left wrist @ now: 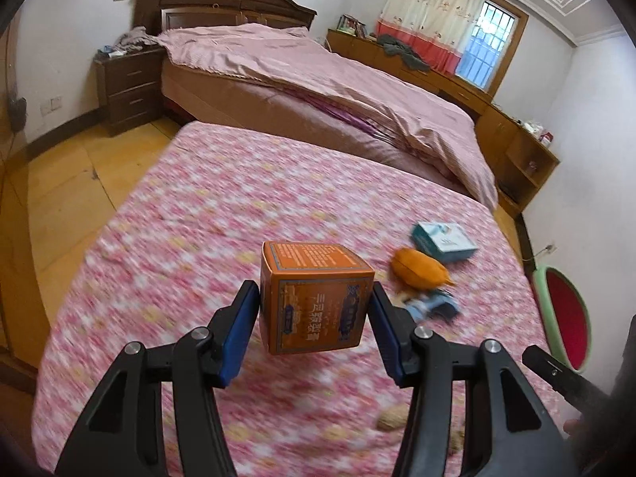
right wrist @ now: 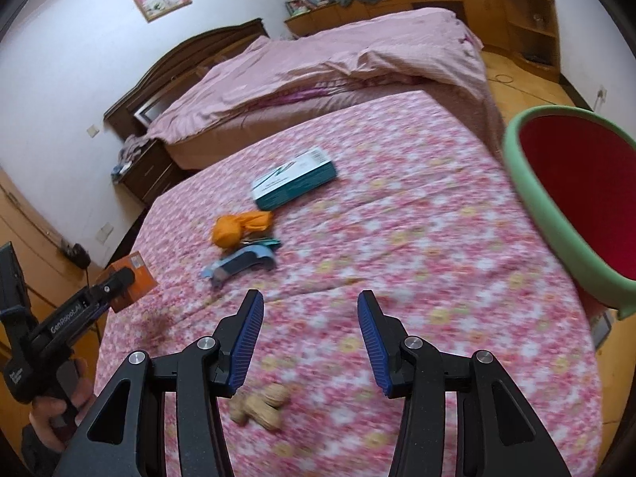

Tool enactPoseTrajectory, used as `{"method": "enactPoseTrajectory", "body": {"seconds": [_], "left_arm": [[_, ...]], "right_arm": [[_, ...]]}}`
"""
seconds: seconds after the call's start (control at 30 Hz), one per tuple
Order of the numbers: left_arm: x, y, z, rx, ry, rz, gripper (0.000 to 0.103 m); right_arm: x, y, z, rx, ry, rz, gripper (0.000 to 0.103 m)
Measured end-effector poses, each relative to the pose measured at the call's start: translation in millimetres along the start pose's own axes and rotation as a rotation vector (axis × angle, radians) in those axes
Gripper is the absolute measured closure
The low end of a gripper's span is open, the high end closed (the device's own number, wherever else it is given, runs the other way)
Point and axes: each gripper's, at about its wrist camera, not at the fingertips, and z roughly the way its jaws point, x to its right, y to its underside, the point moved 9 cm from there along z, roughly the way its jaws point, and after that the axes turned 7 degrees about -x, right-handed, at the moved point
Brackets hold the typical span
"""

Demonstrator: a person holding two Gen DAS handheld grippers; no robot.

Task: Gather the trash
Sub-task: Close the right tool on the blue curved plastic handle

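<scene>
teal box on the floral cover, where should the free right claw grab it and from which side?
Judging by the frames, grip the teal box across its short width, pads on the two long side walls, coming down from above. It lies flat on the floral cover and looks thin, so a level approach offers little to bite. The right claw is open and empty; the orange wrapper lies clear of the box's long sides.

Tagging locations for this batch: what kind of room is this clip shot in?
A home bedroom: a wooden-headboard bed with pink quilt, a bedside drawer cabinet, and a curtained window.
</scene>
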Motion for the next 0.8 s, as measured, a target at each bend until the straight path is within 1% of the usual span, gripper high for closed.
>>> {"method": "enactPoseTrajectory", "body": {"seconds": [0.03, 0.13, 0.17, 0.23, 0.27, 0.33, 0.47, 0.6, 0.8], "left_arm": [[-5.8, -2.8, 1.6, 0.002, -0.006, -0.001, 0.047], [-17.6, -5.1, 5.9, 0.005, -0.011, -0.008, 0.047], [-21.1, -6.1, 8.1, 0.005, -0.013, -0.01, 0.047], [-29.4, -6.5, 12.5, 0.007, -0.017, -0.019, 0.047], [-32.7, -6.2, 13.8, 0.011, -0.022, -0.025, 0.047], [-41.4, -6.9, 16.7, 0.022, -0.037, -0.03, 0.047], [-50.0, -6.3, 22.3, 0.018, -0.004, -0.059, 0.047], [-50.8, -4.9, 22.5, 0.034, 0.002, -0.047, 0.047], [-52.6, -2.0, 22.2, 0.034, 0.05, -0.058, 0.047]], "right_arm": [[-2.5, -1.5, 2.8, -0.002, 0.0, -0.002, 0.04], [-14.2, -4.0, 13.3, -0.002, 0.008, -0.017, 0.038], [-18.3, -4.7, 17.5, -0.001, 0.013, -0.024, 0.036], [-24.3, -7.1, 26.4, 0.012, 0.028, -0.023, 0.024], [-26.9, -8.1, 29.9, 0.02, 0.034, -0.023, 0.022], [-34.9, -11.0, 42.0, 0.012, 0.052, -0.045, 0.021], [-48.8, -17.3, 63.3, -0.02, 0.061, -0.082, 0.021], [-60.0, -25.3, 74.2, 0.0, 0.088, -0.123, 0.021], [-69.1, -29.8, 85.9, -0.008, 0.123, -0.171, 0.021]]}}
